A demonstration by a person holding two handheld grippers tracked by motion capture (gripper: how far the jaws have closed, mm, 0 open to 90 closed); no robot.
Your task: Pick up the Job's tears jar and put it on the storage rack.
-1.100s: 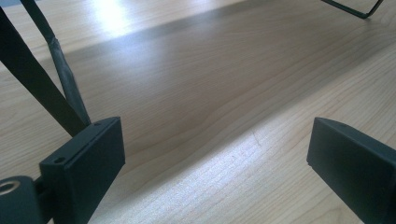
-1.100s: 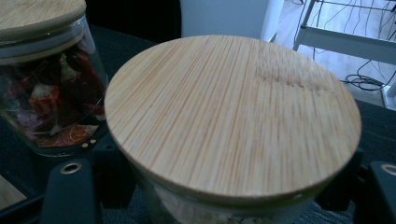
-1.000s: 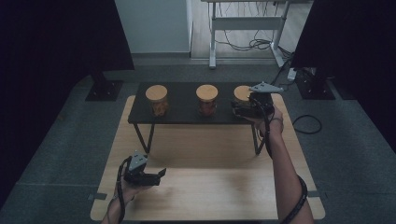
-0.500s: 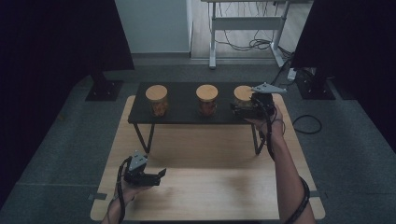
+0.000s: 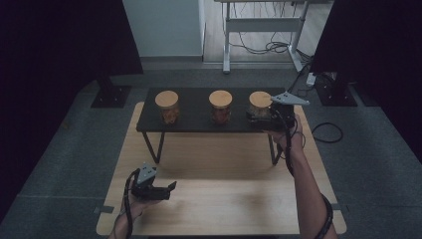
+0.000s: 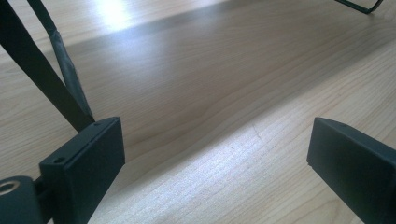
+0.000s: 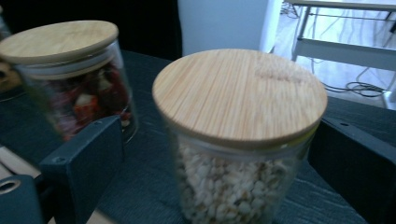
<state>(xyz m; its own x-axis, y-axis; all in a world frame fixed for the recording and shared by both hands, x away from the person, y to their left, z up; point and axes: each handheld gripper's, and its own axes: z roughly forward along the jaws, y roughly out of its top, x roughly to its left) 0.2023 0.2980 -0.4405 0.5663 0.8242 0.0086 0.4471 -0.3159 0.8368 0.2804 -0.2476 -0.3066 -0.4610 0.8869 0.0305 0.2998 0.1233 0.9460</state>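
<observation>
The right gripper (image 7: 219, 154) straddles the upright pale-grain jar (image 7: 238, 140), fingers spread, not yet touching. The left gripper (image 5: 158, 189) idles agape, low over the counter (image 5: 224, 199), well apart.

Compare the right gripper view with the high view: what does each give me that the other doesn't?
Right gripper view alone: pale grains inside the glass jar with the round bamboo lid, which stands between the open jaws with gaps on both sides. High view alone: the third jar at the left, the low black shelf on the light wooden table, and the left gripper near the front edge. Both: the grain jar and its middle neighbour with reddish contents.
</observation>
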